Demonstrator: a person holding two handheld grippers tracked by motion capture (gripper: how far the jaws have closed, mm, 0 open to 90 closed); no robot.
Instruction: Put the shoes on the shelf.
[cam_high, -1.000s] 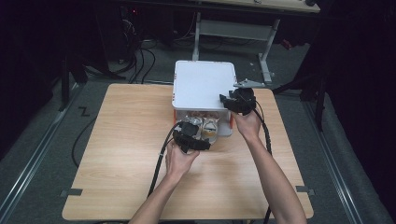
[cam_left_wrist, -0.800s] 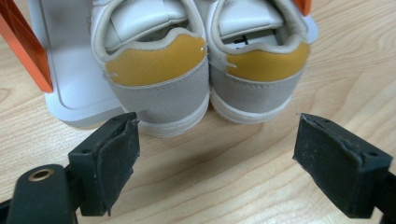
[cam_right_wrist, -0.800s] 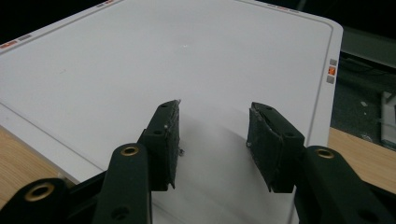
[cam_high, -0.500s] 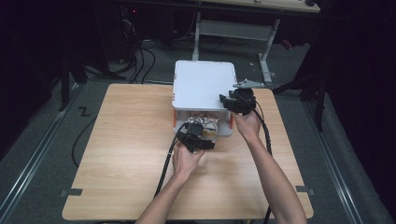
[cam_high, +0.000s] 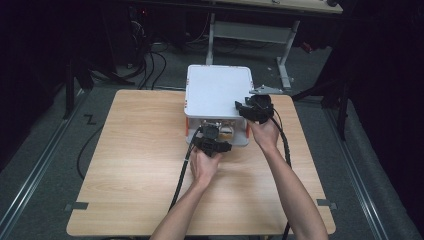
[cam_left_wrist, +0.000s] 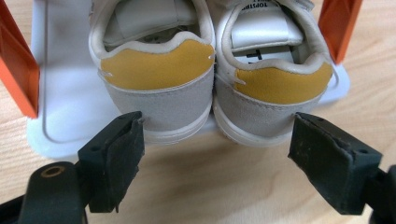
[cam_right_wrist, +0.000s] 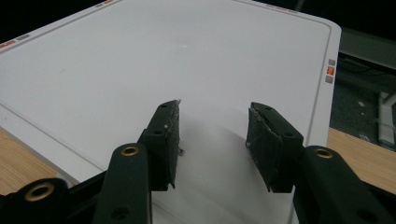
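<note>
My left tool (cam_left_wrist: 217, 161) is open, jaws spread wide just short of the heels of the pair of shoes (cam_left_wrist: 210, 88), nothing between the pads. Shoes sit side by side on the white tray (cam_left_wrist: 65, 107) of the shoe box (cam_high: 218, 95), heels with yellow tabs toward me, orange posts on either side. My right tool (cam_right_wrist: 212, 142) is open too, empty, pads resting over the box's white lid (cam_right_wrist: 154, 60) near its right front corner. Box stands at the far middle of the worktop (cam_high: 135, 165).

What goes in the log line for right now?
left tongs: open, facing sneaker heels | right tongs: open, over white box lid | sneakers: inside box, unheld
</note>
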